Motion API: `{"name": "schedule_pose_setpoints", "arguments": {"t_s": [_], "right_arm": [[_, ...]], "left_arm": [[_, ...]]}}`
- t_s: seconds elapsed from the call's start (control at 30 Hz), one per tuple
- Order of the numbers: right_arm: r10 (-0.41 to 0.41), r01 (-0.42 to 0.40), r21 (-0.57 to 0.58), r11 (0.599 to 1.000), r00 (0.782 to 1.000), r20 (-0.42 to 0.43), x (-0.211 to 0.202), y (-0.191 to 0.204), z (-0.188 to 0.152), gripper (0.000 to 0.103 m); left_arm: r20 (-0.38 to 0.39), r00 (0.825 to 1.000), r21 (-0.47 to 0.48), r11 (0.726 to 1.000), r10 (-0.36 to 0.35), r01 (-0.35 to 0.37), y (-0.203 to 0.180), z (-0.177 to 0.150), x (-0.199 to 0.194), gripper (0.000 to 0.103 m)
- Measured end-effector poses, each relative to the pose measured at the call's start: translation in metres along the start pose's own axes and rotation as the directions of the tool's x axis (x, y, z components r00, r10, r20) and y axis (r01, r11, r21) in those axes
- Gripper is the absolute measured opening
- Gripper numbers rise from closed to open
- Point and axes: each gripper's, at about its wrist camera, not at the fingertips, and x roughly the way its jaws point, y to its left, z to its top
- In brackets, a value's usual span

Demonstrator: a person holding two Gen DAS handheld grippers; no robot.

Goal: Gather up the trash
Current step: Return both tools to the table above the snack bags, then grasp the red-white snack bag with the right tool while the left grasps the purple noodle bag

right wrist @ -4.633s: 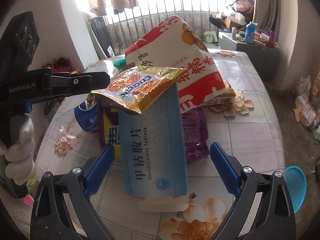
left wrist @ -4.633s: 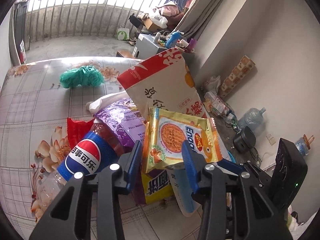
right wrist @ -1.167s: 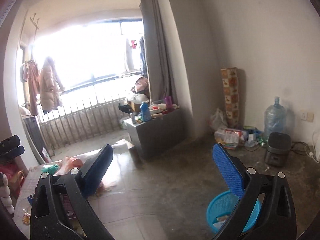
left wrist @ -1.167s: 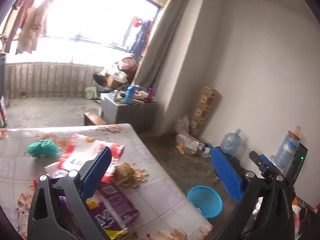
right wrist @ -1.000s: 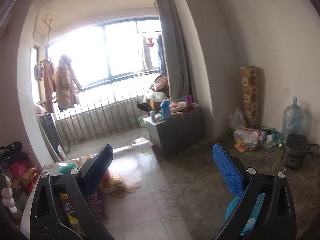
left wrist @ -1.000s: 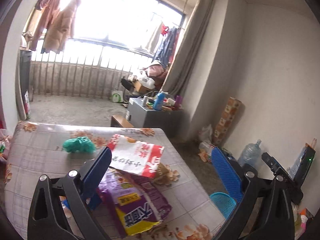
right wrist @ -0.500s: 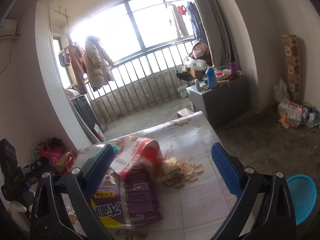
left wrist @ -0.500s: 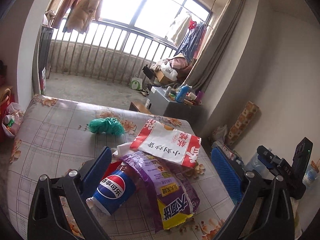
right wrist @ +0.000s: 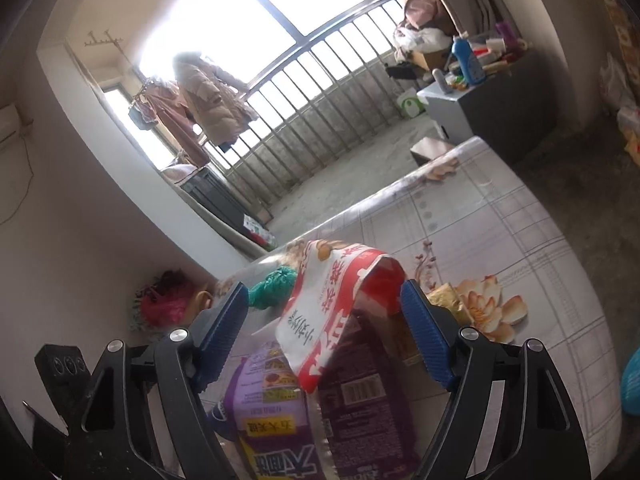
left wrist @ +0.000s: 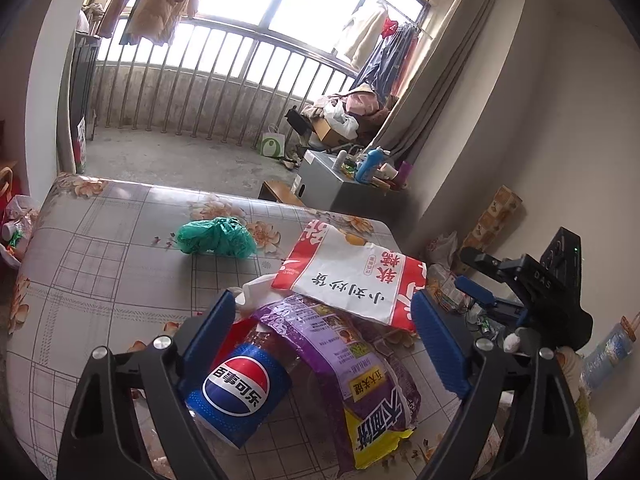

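Note:
A trash pile lies on the floral table (left wrist: 100, 280). It holds a Pepsi bottle (left wrist: 240, 384), a purple snack bag (left wrist: 352, 368), a red-and-white bag (left wrist: 352, 276) and white tissue (left wrist: 256, 288). A green plastic bag (left wrist: 216, 238) sits apart, farther back. My left gripper (left wrist: 326, 340) hovers over the bottle and purple bag with its jaws closing, and the pads touch nothing. My right gripper (right wrist: 322, 336) straddles the raised red-and-white bag (right wrist: 320, 312) above the purple bag (right wrist: 280, 412). Its jaws are closing too, with no pad pressing. It also shows at the right (left wrist: 476, 276).
A gold wrapper (right wrist: 444, 300) lies right of the pile. A blue basket (right wrist: 632, 380) stands on the floor past the table's right edge. A grey cabinet (left wrist: 328, 184) with bottles stands beyond the table. Water jugs and boxes line the right wall.
Both grippers have swung from the floor and blue basket back to the table and dropped close to the pile. Both pairs of jaws stand narrower than before.

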Motion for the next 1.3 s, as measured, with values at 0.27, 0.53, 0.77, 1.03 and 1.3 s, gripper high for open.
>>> {"name": "schedule_pose_setpoints", "arguments": {"t_s": [0.27,0.53,0.77,1.03,1.3], "right_arm": [[0.098,-0.075,0.218,0.973,0.990,-0.099,0.045,-0.027,0.004,0.029],[0.264,-0.263,0.156,0.952,0.964,0.014,-0.004,0.001,0.025,0.000],[0.094,-0.089,-0.115,0.989,0.995,0.036,-0.071,0.023,0.015,0.000],[-0.037,0.029,-0.174,0.984,0.999,-0.038,-0.075,0.008,-0.049,0.000],[-0.041,0.033,-0.150,0.988,0.998,-0.056,-0.068,0.003,-0.056,0.000]], "left_arm": [[-0.021,1.000,0.002,1.000,-0.009,0.009,0.000,-0.002,0.006,0.083],[-0.039,0.999,0.033,0.999,-0.014,0.015,-0.005,-0.008,-0.003,0.082],[-0.130,0.991,0.067,0.997,-0.029,0.037,-0.013,-0.028,-0.002,0.075],[-0.266,0.963,0.031,0.999,-0.028,0.038,-0.020,-0.048,0.021,0.058],[-0.313,0.940,-0.124,0.987,-0.132,0.097,-0.011,-0.054,0.041,0.037]]}}
